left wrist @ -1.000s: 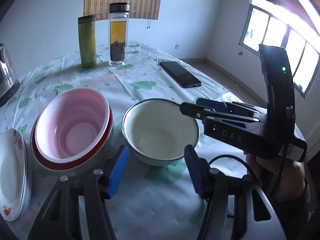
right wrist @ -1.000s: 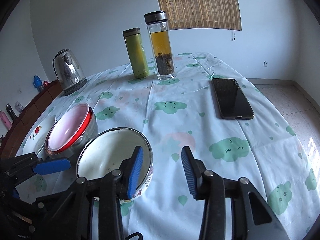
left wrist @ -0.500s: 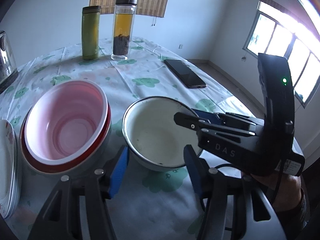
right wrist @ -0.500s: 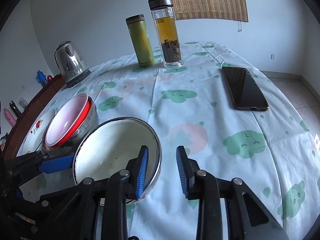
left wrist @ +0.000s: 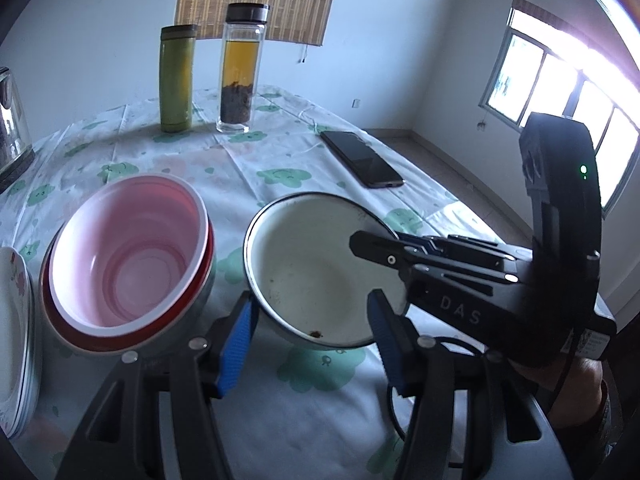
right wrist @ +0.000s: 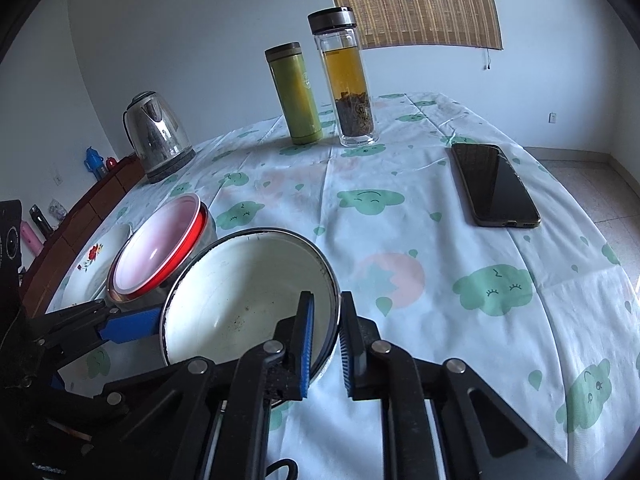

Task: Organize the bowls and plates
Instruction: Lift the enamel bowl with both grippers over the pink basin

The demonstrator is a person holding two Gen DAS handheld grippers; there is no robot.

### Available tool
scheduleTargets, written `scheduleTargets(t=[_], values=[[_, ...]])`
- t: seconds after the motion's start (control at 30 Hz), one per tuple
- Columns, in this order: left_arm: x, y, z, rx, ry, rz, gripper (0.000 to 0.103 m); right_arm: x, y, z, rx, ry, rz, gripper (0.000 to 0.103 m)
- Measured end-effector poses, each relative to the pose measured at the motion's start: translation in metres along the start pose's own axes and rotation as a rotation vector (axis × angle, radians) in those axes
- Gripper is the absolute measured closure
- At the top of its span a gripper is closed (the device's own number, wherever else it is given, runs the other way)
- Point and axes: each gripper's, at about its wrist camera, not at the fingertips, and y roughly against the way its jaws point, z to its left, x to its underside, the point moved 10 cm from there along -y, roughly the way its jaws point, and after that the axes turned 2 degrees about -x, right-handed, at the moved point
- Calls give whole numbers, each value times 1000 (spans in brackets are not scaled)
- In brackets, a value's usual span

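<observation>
From the left wrist, the right gripper (left wrist: 362,246) now reaches further over the white enamel bowl (left wrist: 316,268) than a second ago, its black fingers lying across the bowl's right rim; the bowl itself sits tipped, its dark-edged rim higher on the right, where it earlier sat flat. The left gripper (left wrist: 310,342) is unchanged, its jaws about half open with ribbed blue pads flanking the bowl's near wall, seemingly without touching it, though the left pad is too close to the rim to be sure. Left of the bowl, just beside it, stands the pink bowl (left wrist: 128,256), smooth plastic nested in a red-rimmed steel one, and white plates (left wrist: 16,336) are stacked at the table's left edge. From the right wrist, the right gripper (right wrist: 325,336) has narrowed sharply from a second ago and is closing on the white enamel bowl's (right wrist: 240,300) near right rim, one blue pad inside the wall and one outside, thin metal pinched between them. The flowered tablecloth (right wrist: 400,216) is creased; a flat black phone (right wrist: 496,188) lies toward the right edge, and the left gripper's pad (right wrist: 128,326) shows at the bowl's left side.
</observation>
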Motion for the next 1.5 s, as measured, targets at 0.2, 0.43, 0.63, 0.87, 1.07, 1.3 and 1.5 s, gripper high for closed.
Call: scheduleTargets(t=[0.2, 0.43, 0.63, 0.87, 1.07, 1.3, 1.5], values=[[-3, 10, 4, 3, 21, -14, 47, -4, 8, 7, -39, -17, -15, 90], [-12, 27, 8, -14, 29, -52, 47, -10, 20, 22, -36, 7, -31, 90], [-23, 47, 15, -6, 53, -96, 47, -27, 35, 41, -19, 57, -50, 90], [-36, 70, 32, -35, 72, -153, 47, -47, 40, 66, -28, 109, -67, 90], [-44, 79, 57, -50, 120, -173, 47, -55, 30, 87, -66, 126, -54, 90], [-47, 83, 84, -78, 164, -188, 47, -57, 15, 105, -102, 139, -32, 90], [-48, 82, 99, -99, 192, -189, 47, -62, 6, 115, -118, 138, -28, 90]])
